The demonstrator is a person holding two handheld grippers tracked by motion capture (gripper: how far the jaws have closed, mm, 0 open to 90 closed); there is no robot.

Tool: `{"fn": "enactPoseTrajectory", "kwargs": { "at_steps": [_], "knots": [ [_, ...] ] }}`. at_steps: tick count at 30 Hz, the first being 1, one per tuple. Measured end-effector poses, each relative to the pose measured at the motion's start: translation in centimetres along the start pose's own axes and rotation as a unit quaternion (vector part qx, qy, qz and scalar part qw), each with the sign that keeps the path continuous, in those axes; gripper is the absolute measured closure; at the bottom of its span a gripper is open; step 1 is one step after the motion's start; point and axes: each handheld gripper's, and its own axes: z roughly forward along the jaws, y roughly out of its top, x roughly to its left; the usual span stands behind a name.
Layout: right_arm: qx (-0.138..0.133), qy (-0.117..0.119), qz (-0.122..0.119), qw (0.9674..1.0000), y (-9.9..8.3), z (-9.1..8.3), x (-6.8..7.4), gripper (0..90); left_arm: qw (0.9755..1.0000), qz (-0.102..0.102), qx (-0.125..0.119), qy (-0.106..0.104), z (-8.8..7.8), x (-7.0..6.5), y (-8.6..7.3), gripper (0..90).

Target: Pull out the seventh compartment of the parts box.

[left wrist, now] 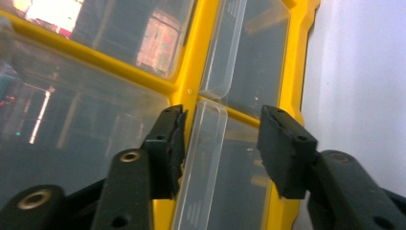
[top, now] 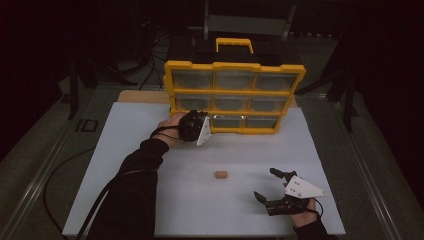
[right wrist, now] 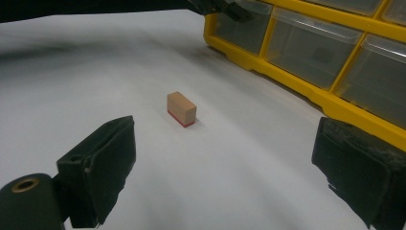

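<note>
While the yellow drawer cabinet [top: 234, 95] stands upright at the far edge of the white table [top: 125, 165], the left gripper [left wrist: 222, 139] is up against its bottom row. Its jaws straddle the clear handle lip [left wrist: 203, 158] of the bottom-left drawer [top: 197, 120], one pad touching the lip's side and the other standing just clear, so nothing is pinched. The right gripper [right wrist: 225, 172] rests low near the table's front, jaws spread wide. The small wooden block [right wrist: 181, 109] lies ahead of it, apart from both pads.
</note>
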Motion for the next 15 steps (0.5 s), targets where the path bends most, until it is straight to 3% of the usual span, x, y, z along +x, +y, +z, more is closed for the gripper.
{"fn": "enactPoseTrajectory", "kwargs": {
  "at_steps": [3, 6, 9, 13, 15],
  "knots": [
    [0.001, 0.001, -0.001, 1.0, 0.0, 0.03, 0.01, 8.2, 0.9999, 0.004, 0.006, 0.008, 0.1, -0.13, 0.17, 56.5],
    [0.0, 0.001, 0.001, 1.0, 0.01, 0.01, -0.02, 8.2, 0.9995, 0.023, 0.017, 0.015, 0.32, -0.47, 0.34, 59.5],
    [-0.001, 0.002, -0.001, 1.0, 0.03, 0.04, 0.05, 8.1, 0.9996, 0.011, 0.019, 0.017, 0.32, -0.37, 0.43, 62.3],
    [0.001, 0.001, -0.002, 1.0, 0.04, 0.07, 0.06, 8.2, 0.9994, 0.011, 0.025, 0.02, 0.34, -0.5, 0.56, 62.7],
    [0.0, 0.001, -0.001, 1.0, 0.08, 0.02, 0.12, 8.2, 0.9987, 0.022, 0.033, 0.032, 0.26, -0.61, 0.48, 66.3]
  ]
}}
